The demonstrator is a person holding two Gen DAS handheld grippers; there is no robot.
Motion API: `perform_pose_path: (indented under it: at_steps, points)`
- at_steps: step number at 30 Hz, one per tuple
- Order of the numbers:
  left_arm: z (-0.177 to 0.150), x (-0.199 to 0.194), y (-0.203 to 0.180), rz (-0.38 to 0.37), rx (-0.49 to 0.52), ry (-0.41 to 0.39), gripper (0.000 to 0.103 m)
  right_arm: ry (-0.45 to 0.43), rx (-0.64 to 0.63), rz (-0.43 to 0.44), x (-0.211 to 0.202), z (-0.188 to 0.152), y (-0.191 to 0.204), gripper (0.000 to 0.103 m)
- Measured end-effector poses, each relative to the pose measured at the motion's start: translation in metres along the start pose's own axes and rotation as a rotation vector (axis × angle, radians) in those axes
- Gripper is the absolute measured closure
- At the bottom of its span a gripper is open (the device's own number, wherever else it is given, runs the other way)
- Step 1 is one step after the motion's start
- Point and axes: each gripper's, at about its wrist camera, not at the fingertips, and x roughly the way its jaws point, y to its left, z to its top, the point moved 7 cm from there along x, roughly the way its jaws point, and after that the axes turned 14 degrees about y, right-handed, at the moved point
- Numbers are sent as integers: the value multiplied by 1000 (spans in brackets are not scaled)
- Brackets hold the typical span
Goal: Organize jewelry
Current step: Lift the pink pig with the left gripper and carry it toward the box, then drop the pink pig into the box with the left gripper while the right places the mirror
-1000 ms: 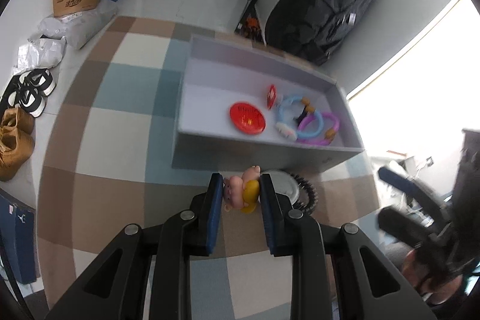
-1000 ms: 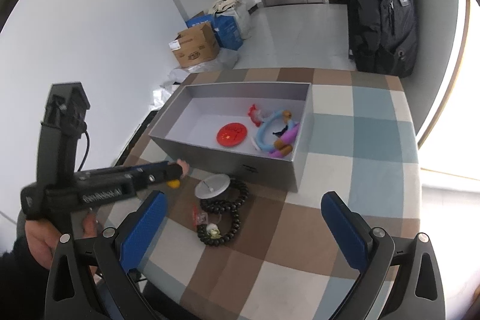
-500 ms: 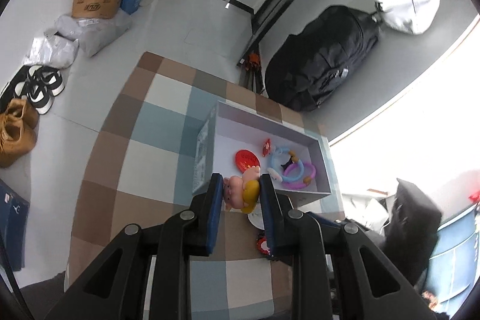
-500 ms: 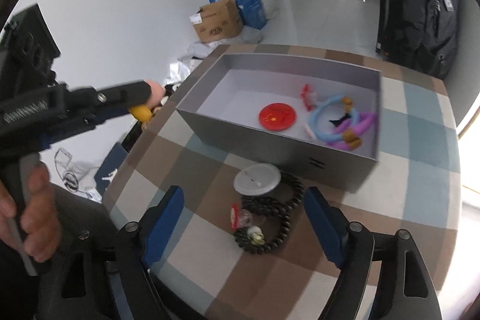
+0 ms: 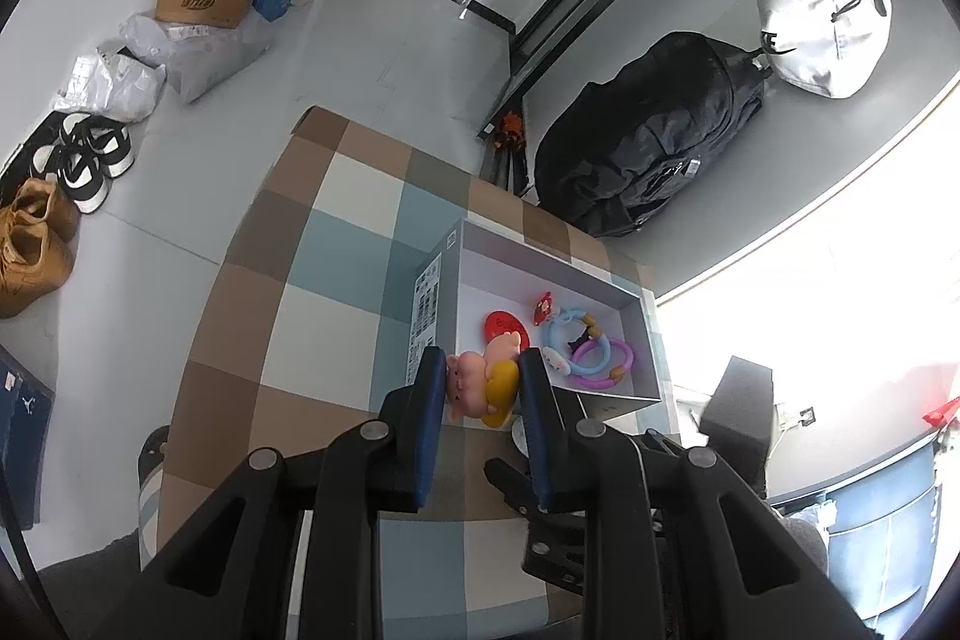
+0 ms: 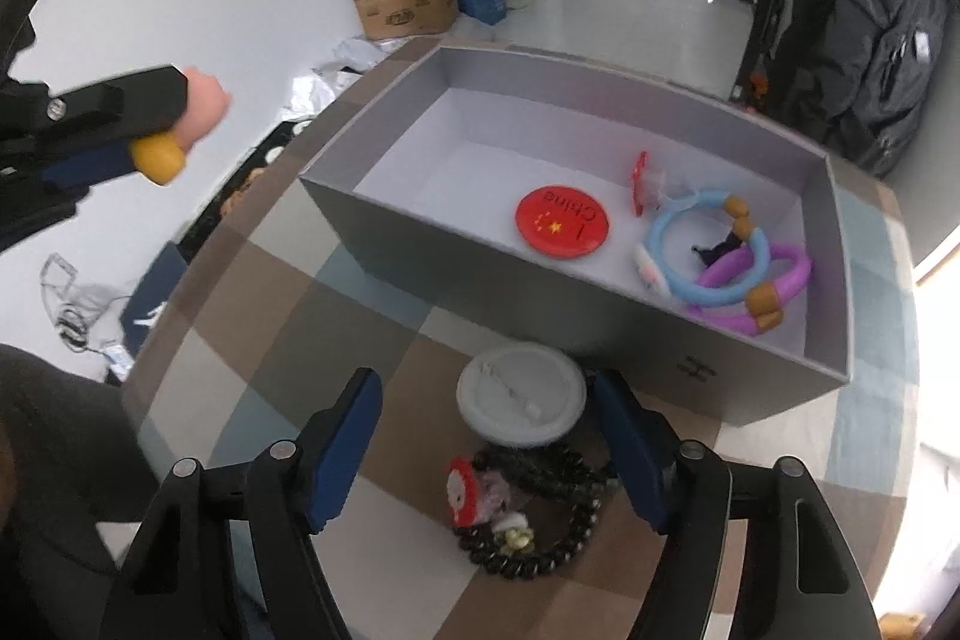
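The left gripper (image 5: 483, 388) is clamped on a pink-and-yellow pig charm (image 5: 483, 385), held in the air above the checked tabletop (image 6: 252, 292), left of the grey box (image 6: 600, 304); the right gripper (image 6: 486, 454) hangs with its fingers (image 6: 345, 451) spread wide and empty over a white round badge (image 6: 521, 400) and a dark bead bracelet (image 6: 540, 538) near the box's front wall; inside the box lie a red badge (image 6: 563, 220), a blue bangle (image 6: 708, 250) and a purple bangle (image 6: 774, 286).

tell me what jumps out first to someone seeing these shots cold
The pink and yellow pig charm pinched in the left gripper, held high above the checked table. Next, the grey box holding a red badge and pastel bracelets, with the open right gripper over a white disc and black bead bracelet.
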Motion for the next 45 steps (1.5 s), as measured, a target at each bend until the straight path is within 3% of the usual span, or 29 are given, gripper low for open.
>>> perform_pose_path:
  at_steps: [2, 5, 8, 14, 27, 45]
  points:
    - [0, 0, 1, -3, 0, 2, 84, -3, -11, -24, 1, 0, 1, 35]
    - [0, 0, 3, -8, -6, 7, 84, -16, -24, -67, 0, -1, 2, 53]
    - [0, 0, 4, -7, -9, 9, 84, -22, -14, -76, -1, -3, -2, 61]
    - [-1, 1, 2, 6, 2, 11, 84, -28, -4, -52, -3, -1, -5, 62]
    - [-3, 8, -2, 23, 8, 24, 84, -132, -27, 58, -41, -3, 5, 62]
    - [8, 25, -37, 34, 58, 11, 84, -291, 75, 205, -97, 8, -31, 62]
